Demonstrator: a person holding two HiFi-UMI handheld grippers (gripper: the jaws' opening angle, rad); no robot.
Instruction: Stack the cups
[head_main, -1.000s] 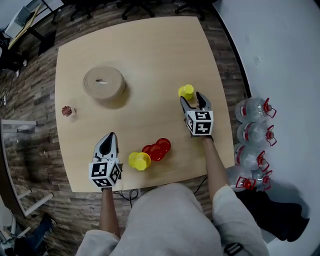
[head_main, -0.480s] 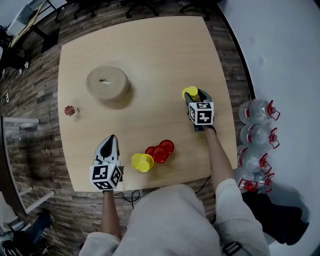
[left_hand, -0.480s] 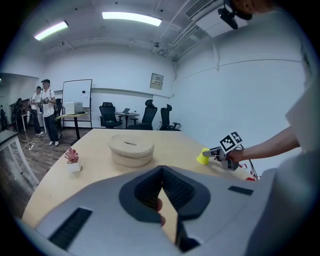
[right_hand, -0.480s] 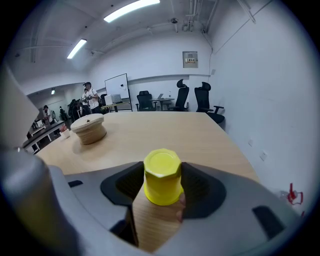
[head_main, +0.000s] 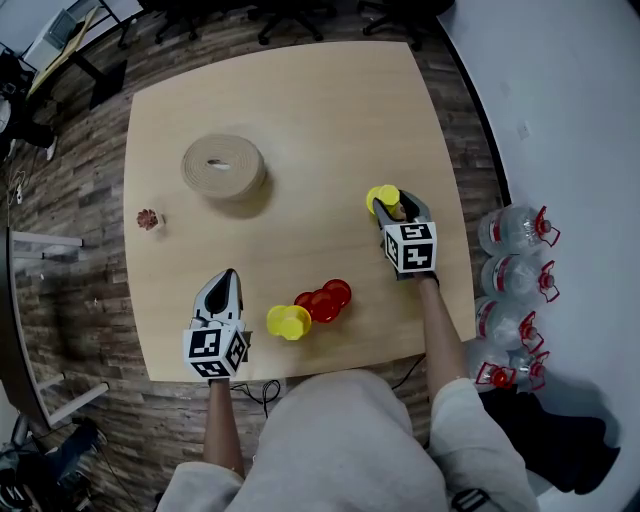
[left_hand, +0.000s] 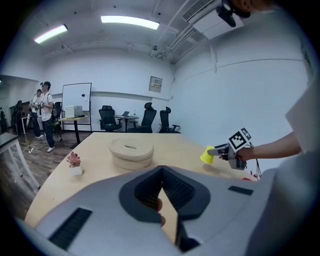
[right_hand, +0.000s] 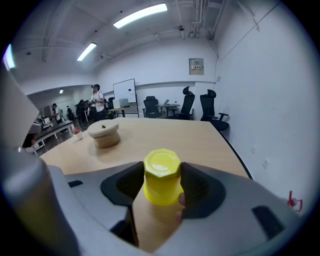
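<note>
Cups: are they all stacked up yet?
Not yet; no finished stack shows. The jaws of the right gripper have just been closing on one yellow cup. A second yellow cup and the red cups lie by the near edge of the table, left to stack.

Wooden table (head_main: 300, 100): woven box (head_main: 224, 165), plant (head_main: 148, 219), red cups (head_main: 325, 300), tipped yellow cup (head_main: 288, 321).

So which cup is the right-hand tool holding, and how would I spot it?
On the wooden table, look near the right edge, at the right gripper. Between its fingers, which have just been closing, is an upside-down yellow cup. The other yellow cup lies by the red cups at the near edge; this one is alone.
</note>
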